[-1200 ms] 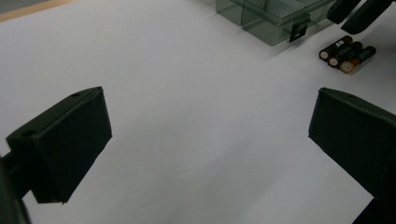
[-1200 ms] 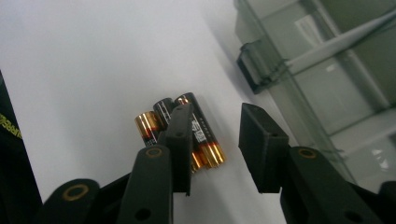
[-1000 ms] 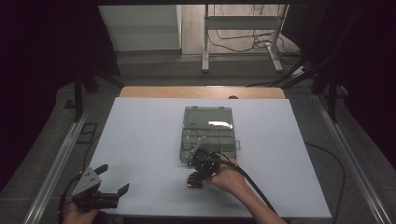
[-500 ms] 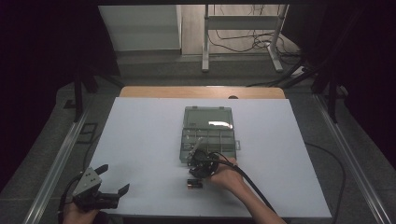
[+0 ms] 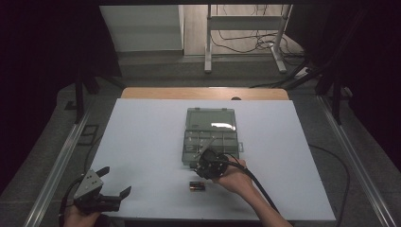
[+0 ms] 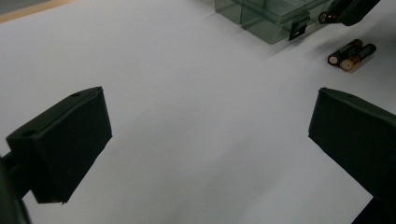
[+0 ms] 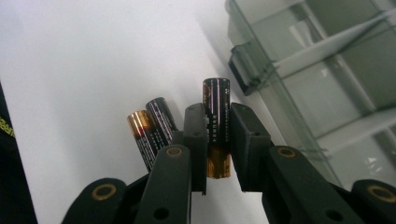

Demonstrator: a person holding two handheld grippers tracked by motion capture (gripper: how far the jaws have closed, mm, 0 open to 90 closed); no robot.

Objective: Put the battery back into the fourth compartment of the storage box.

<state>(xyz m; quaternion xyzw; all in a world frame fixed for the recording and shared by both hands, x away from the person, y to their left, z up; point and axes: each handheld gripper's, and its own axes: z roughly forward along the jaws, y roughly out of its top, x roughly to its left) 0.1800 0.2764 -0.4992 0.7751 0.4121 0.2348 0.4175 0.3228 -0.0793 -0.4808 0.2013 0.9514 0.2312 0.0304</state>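
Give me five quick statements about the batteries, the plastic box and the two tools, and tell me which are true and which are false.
1. The right tool is shut on a battery. True.
2. The left tool grips a battery. False: it is open with nothing between its jaws, near the table's front left corner.
3. Two more batteries lie side by side on the table. True.
4. The organizer box has its lid shut. False: the lid stands open, showing divided compartments.
5. The loose batteries sit inside a box compartment. False: they lie on the table, just in front of the box.
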